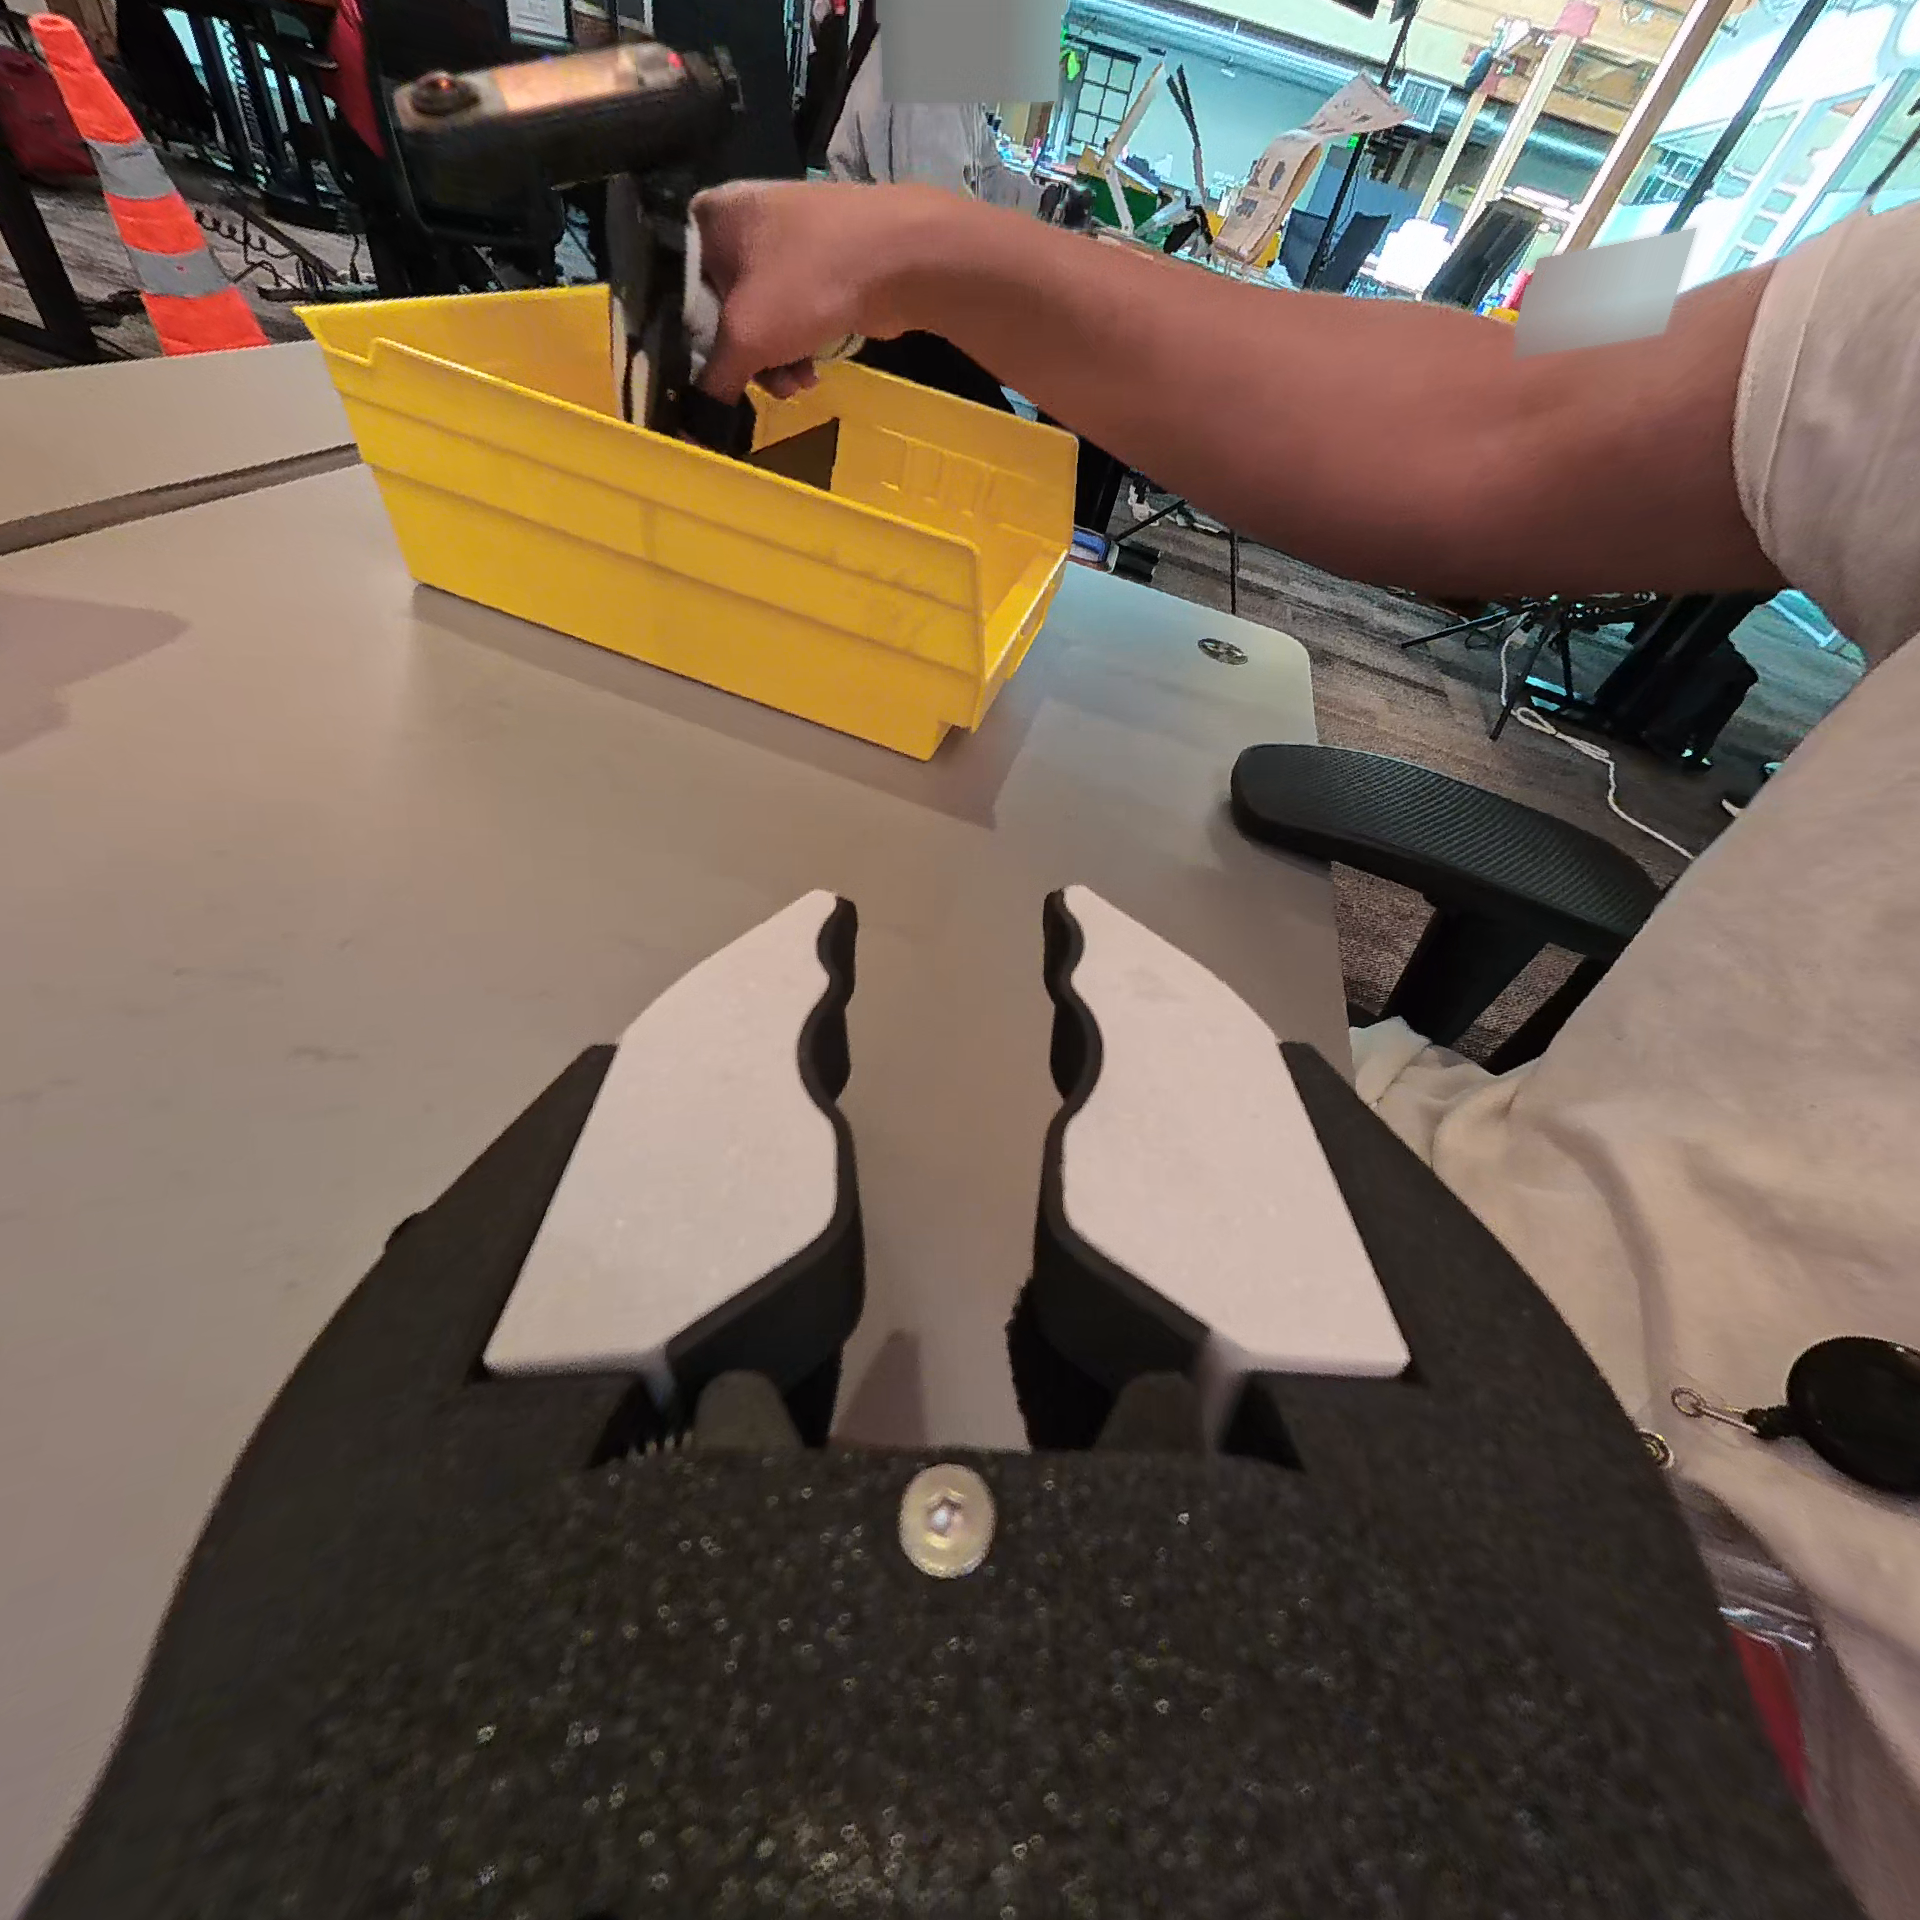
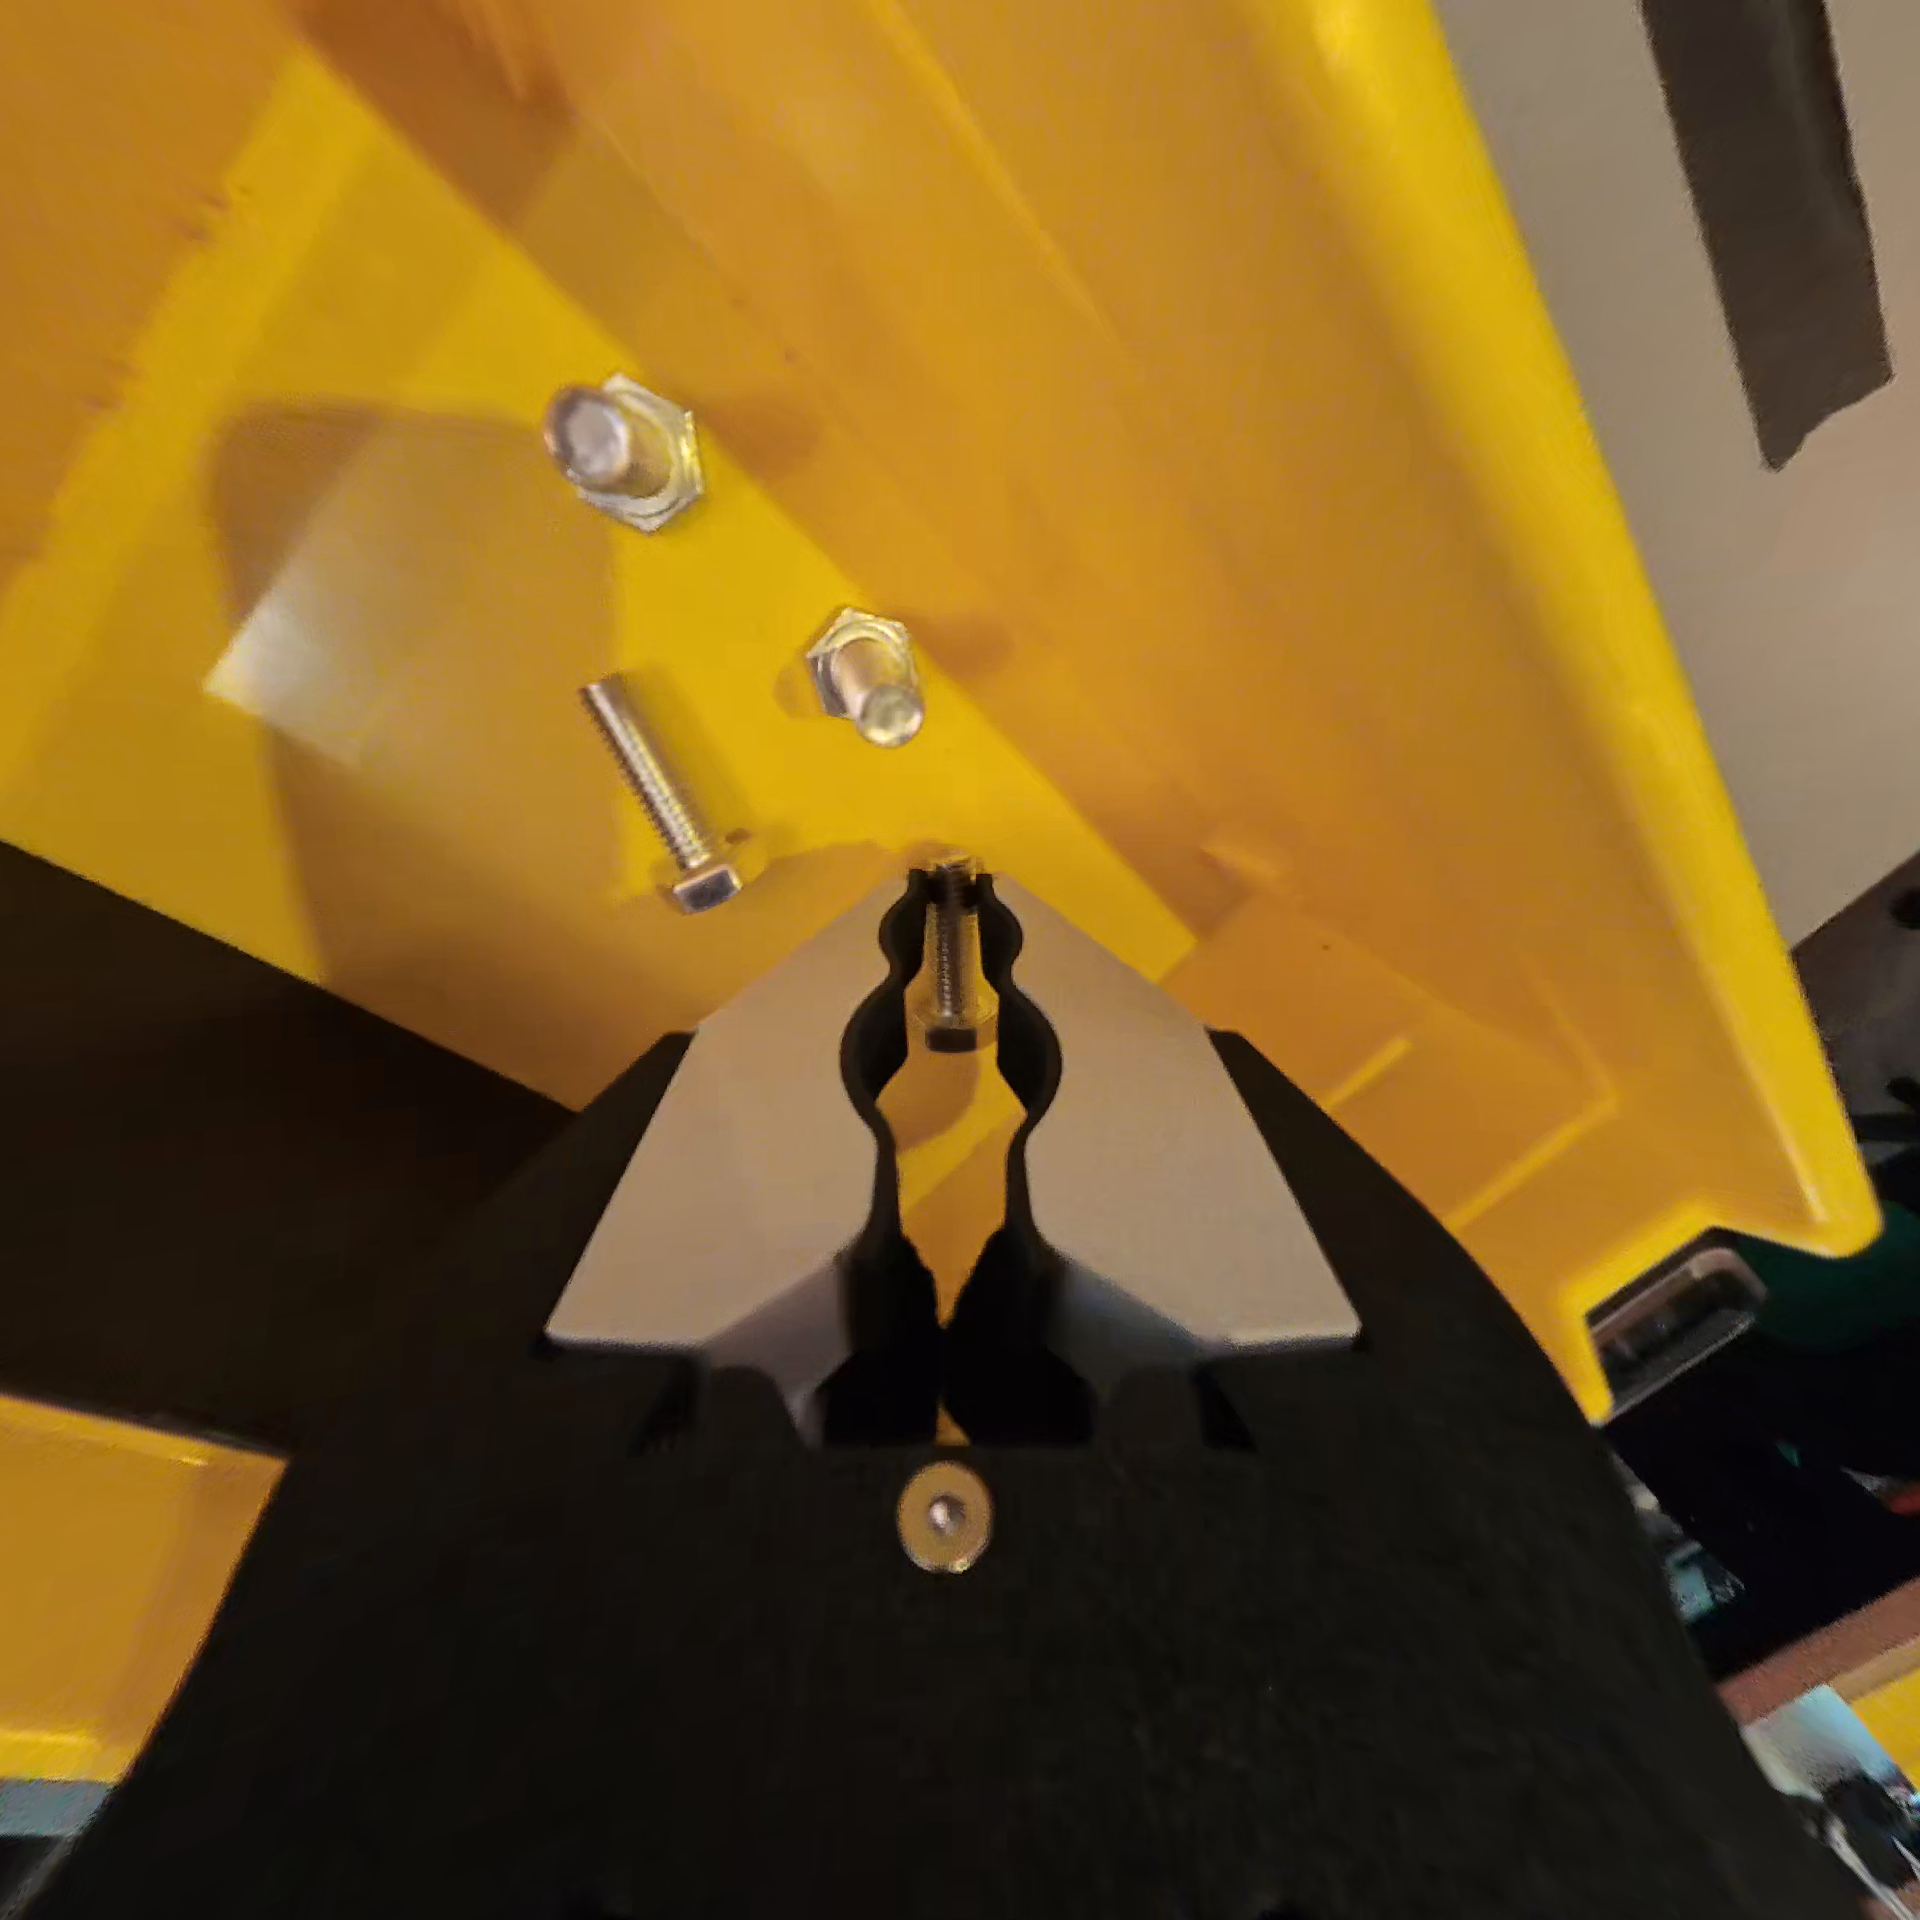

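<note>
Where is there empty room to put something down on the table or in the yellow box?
The grey table is bare between the yellow bin and the open left hand-held gripper. Inside the bin it is crowded near the right hand-held gripper, shut on a bolt: three more bolts lie beside it.

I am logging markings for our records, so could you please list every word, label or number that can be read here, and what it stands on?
No text can be read in either view.
Yellow bin: raised marks on its far inner wall, too blurred to read.
Cardboard signs in the background: print too small to read.
Screen behind the bin: blurred.
Bolts inside the bin: no marks visible.
</note>
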Motion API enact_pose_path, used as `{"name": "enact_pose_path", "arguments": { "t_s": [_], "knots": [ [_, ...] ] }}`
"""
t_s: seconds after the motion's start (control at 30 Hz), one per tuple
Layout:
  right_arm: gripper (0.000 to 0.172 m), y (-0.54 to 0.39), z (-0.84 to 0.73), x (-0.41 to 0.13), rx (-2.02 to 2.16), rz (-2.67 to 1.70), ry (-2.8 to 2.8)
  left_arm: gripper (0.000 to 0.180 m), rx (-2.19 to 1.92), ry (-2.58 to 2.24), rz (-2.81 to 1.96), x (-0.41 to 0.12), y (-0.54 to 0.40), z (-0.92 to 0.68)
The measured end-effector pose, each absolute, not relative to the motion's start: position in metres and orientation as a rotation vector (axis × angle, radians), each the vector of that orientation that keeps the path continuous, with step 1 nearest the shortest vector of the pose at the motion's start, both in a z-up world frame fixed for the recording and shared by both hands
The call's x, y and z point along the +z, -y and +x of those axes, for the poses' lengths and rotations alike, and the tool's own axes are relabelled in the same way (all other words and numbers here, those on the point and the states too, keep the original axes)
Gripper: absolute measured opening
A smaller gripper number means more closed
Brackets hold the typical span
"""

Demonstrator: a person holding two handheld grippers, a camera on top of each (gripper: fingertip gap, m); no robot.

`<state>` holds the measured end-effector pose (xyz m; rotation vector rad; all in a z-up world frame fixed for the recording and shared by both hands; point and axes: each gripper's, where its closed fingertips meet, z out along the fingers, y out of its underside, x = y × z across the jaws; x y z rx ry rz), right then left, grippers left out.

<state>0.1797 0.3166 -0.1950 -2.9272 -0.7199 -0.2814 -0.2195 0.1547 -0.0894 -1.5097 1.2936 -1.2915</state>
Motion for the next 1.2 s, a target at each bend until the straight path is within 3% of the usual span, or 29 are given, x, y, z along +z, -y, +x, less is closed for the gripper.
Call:
{"name": "enact_pose_path", "arguments": {
  "t_s": [0.27, 0.37, 0.5, 0.63, 0.77, 0.9, 1.0, 1.2],
  "knots": [
    [0.016, -0.319, 0.182, -0.187, -0.275, -2.901, 0.677, 0.034, -1.258, -1.265, -1.538, -0.092, -0.164, -0.222],
    [0.034, -0.330, 0.165, -0.146, -0.268, -2.648, 0.604, 0.034, -1.219, -1.256, -1.546, -0.093, -0.168, -0.226],
    [0.046, -0.306, 0.121, -0.068, -0.244, -2.197, 0.456, 0.041, -1.052, -1.196, -1.517, -0.079, -0.182, -0.238],
    [0.044, -0.237, 0.094, -0.018, -0.269, -1.788, 0.208, 0.054, -0.880, -1.078, -1.496, -0.059, -0.196, -0.263],
    [0.043, -0.176, 0.073, -0.039, -0.175, -1.758, -0.006, 0.057, -0.787, -0.862, -1.534, -0.056, -0.206, -0.305],
    [0.046, -0.142, 0.057, -0.094, -0.127, -1.883, -0.139, 0.058, -0.552, -0.592, -1.652, -0.071, -0.227, -0.378],
    [0.050, -0.130, 0.058, -0.125, -0.159, -1.960, -0.178, 0.051, -0.356, -0.400, -1.786, -0.094, -0.240, -0.442],
    [0.049, -0.130, 0.059, -0.121, -0.166, -1.918, -0.168, 0.046, -0.321, -0.227, -2.082, -0.148, -0.250, -0.486]
  ]
}}
